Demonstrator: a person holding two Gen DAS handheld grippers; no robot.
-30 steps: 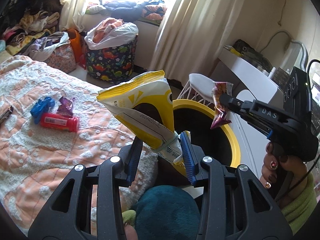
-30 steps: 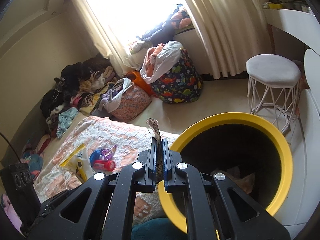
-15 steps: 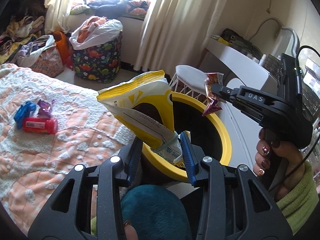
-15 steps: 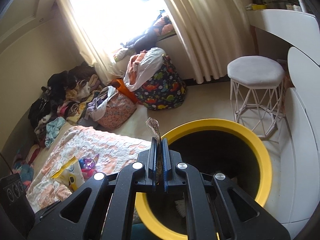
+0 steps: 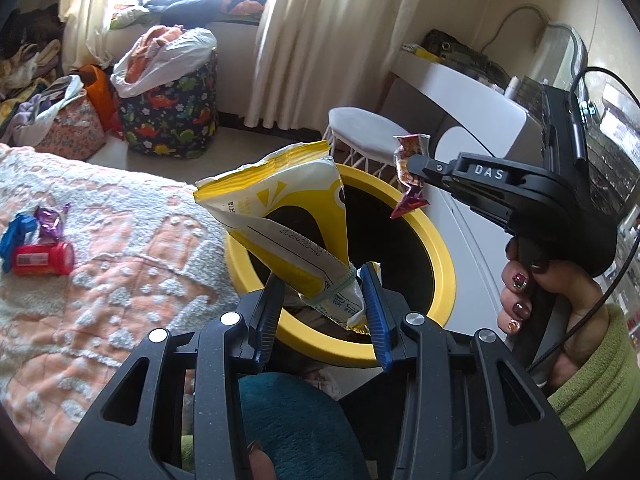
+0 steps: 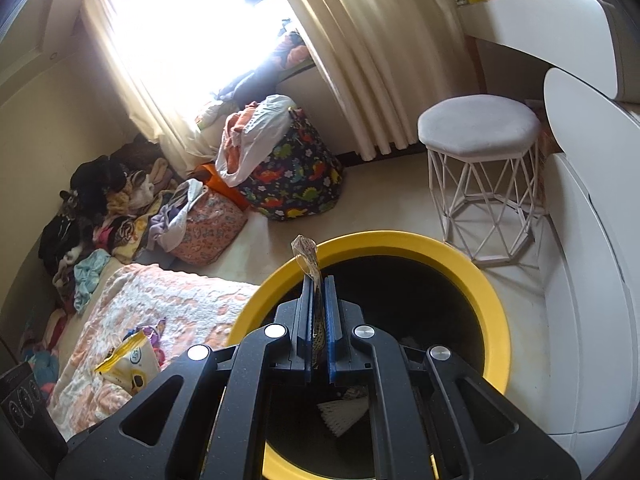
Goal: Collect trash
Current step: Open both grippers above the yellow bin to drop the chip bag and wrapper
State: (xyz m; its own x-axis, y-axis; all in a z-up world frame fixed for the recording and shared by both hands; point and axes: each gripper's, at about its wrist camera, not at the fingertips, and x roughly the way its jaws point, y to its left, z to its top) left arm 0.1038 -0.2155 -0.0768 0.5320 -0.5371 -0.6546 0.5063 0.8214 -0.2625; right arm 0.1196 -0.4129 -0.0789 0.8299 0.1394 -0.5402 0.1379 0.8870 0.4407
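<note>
We're in a bedroom: a bed (image 5: 112,240) with a peach and white bumpy blanket fills the left of the left wrist view, a sunlit window with cream curtains (image 5: 320,40) sits up top, a dinosaur-print basket (image 5: 176,112) and piles of clothes are at upper left, and a white stool (image 6: 480,128) and a white worktop (image 5: 460,84) are on the right. The yellow-rimmed bin (image 5: 444,264) stands on the floor beside the bed, centre frame.

Left gripper (image 5: 324,300) has its fingers partly open, clamped on the bottom corner of the yellow chip bag (image 5: 288,216), which sticks up over the bin's near rim. Right gripper (image 6: 318,320) has its fingers fully closed on a small purple wrapper (image 5: 410,176), hanging over the bin's far right rim.

Compared with a second ago, both grippers are further over the bin, whose opening now looks bigger in the right wrist view, and the bed stuff has slid toward the left edge.

Count: two grippers, two pieces of trash held, one bin. On the blanket at far left: one red tube (image 5: 42,258), one blue wrapper (image 5: 16,232), one purple foil wrapper (image 5: 50,224).
</note>
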